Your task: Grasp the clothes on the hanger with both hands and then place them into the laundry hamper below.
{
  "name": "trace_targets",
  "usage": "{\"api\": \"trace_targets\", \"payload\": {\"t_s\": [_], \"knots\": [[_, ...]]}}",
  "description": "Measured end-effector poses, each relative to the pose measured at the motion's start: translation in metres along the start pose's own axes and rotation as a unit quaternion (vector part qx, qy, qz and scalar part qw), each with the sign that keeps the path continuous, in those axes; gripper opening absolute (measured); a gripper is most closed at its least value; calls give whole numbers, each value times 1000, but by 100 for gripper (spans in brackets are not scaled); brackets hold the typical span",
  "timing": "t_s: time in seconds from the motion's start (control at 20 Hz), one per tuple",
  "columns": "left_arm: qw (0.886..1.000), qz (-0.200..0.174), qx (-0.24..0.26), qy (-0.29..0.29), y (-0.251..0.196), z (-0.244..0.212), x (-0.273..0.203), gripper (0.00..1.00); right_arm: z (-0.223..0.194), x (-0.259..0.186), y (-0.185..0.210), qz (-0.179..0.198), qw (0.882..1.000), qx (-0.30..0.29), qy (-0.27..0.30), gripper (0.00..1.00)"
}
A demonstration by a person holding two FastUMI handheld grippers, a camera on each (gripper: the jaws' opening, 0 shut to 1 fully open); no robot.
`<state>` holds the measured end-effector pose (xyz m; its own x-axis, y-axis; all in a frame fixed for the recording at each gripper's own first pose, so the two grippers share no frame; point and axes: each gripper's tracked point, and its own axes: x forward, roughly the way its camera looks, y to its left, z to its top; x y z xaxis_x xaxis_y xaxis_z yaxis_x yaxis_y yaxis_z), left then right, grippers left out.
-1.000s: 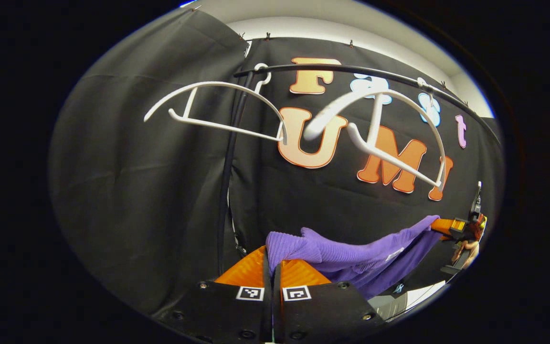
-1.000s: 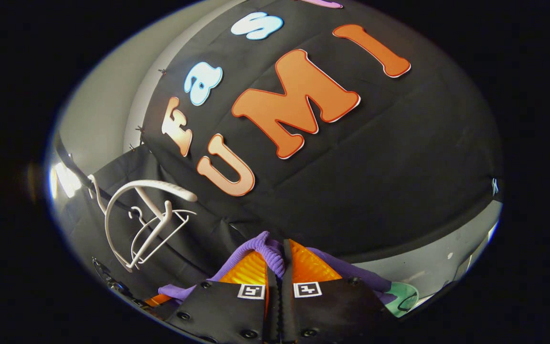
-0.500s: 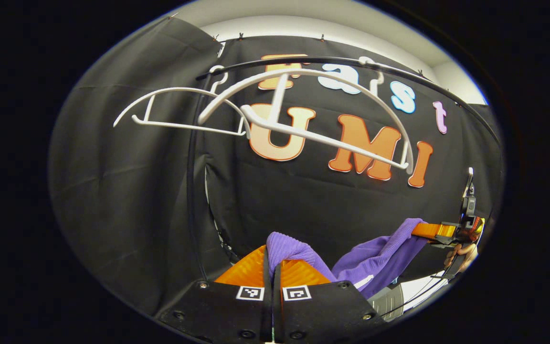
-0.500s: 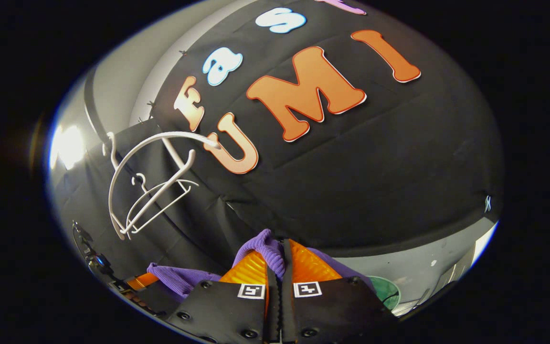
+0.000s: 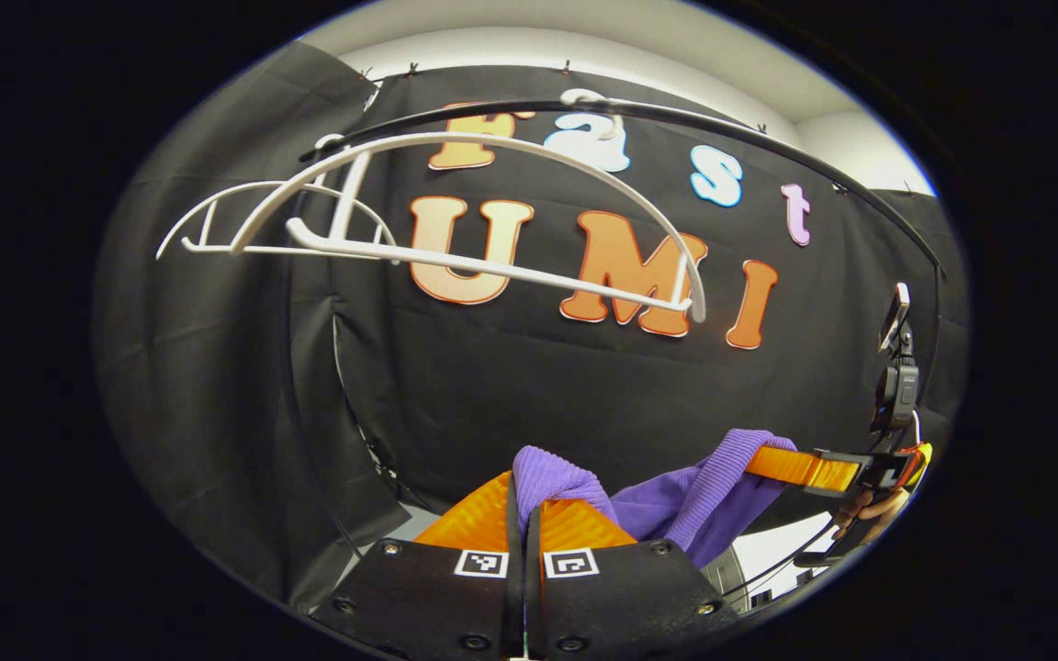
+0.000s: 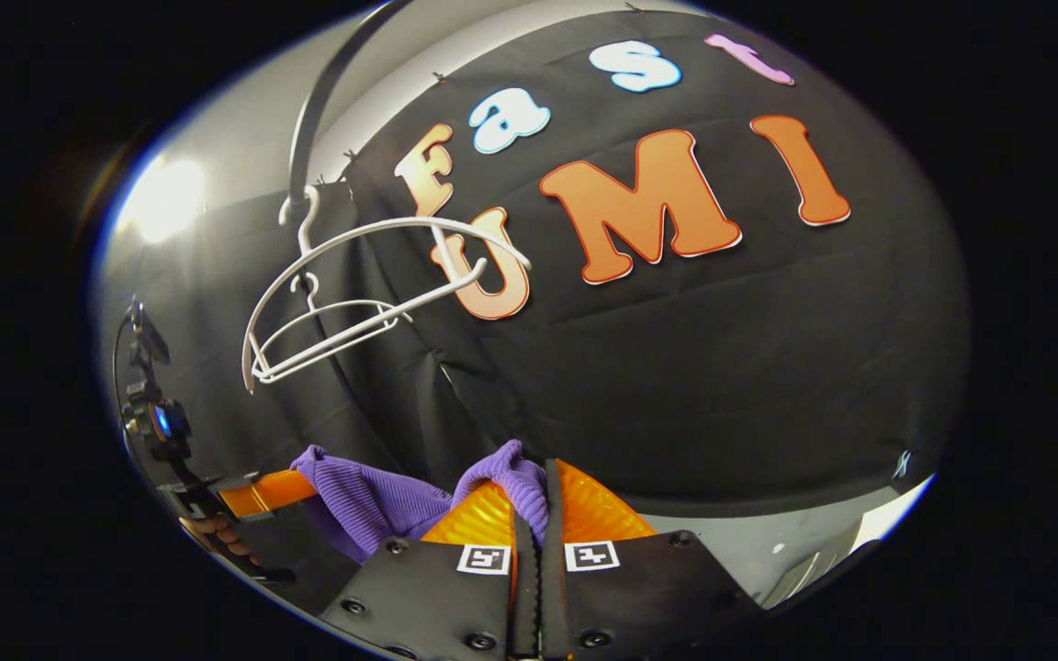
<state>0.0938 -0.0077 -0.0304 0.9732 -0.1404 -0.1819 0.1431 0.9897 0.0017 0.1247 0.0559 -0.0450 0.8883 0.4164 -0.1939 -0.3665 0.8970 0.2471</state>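
In the left gripper view, the bare hangers (image 5: 455,211) now sit at ten to eleven o'clock, where a second ago they spread across the top from ten to two. The left gripper (image 5: 526,500), at six o'clock, is clamped on a fold of the purple garment (image 5: 667,500). The cloth runs to four o'clock, where the right gripper (image 5: 768,459) pinches its other end; the span between them is shorter and more bunched than before. In the right gripper view, the hangers (image 6: 336,303) have climbed from eight to ten o'clock. The right gripper (image 6: 543,491) is closed on the garment (image 6: 364,496), with the left gripper (image 6: 286,487) at eight o'clock. I judge the garment free of its hanger and ready for lowering; no hamper is visible.
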Motion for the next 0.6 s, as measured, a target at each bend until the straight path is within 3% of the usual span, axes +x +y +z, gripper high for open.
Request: {"api": "trace_targets", "payload": {"t_s": [0.6], "knots": [[996,-56,-10,66,-51,-33,28,1,-20,-27,-9,-77,996,-51,2,8]]}}
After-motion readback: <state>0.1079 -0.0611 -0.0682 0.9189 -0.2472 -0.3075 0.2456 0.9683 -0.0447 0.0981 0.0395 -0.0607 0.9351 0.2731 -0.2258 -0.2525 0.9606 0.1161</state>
